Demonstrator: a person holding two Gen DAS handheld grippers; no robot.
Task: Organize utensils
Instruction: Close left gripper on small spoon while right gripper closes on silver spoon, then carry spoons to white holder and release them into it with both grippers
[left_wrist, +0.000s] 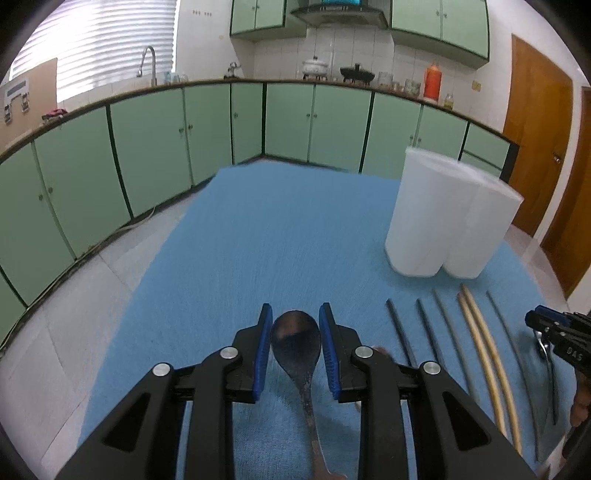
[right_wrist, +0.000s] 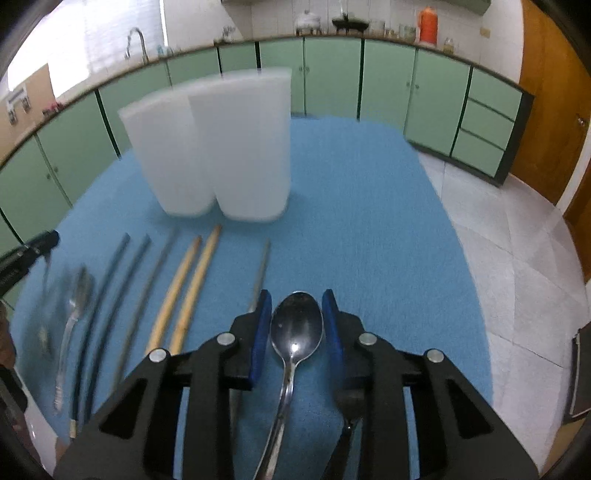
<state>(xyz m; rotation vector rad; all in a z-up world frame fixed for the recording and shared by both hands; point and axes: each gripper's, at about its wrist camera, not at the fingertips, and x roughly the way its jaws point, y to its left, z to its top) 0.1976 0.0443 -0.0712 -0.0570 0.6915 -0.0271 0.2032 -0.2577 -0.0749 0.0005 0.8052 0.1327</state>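
— Left wrist view: what did you see?
— My left gripper (left_wrist: 295, 334) clamped a dark spoon (left_wrist: 297, 341) over the blue cloth (left_wrist: 258, 240).
— And the right?
— My right gripper (right_wrist: 297, 321) pinched a shiny spoon (right_wrist: 295, 328); green cabinets (right_wrist: 332, 70) stood behind.

Ahead of the claws, green cabinets (left_wrist: 207, 133) run under a dark countertop (left_wrist: 317, 82) holding pots (left_wrist: 315, 67) and an orange jug (left_wrist: 433, 82), upper cabinets (left_wrist: 439, 22) above on a white tiled wall (left_wrist: 354, 48). Far left of the claws, a faucet (left_wrist: 147, 64) stands by a bright blinded window (left_wrist: 99, 40). To the right, a wooden door (left_wrist: 537, 147) and pale tiled floor (right_wrist: 517, 258).
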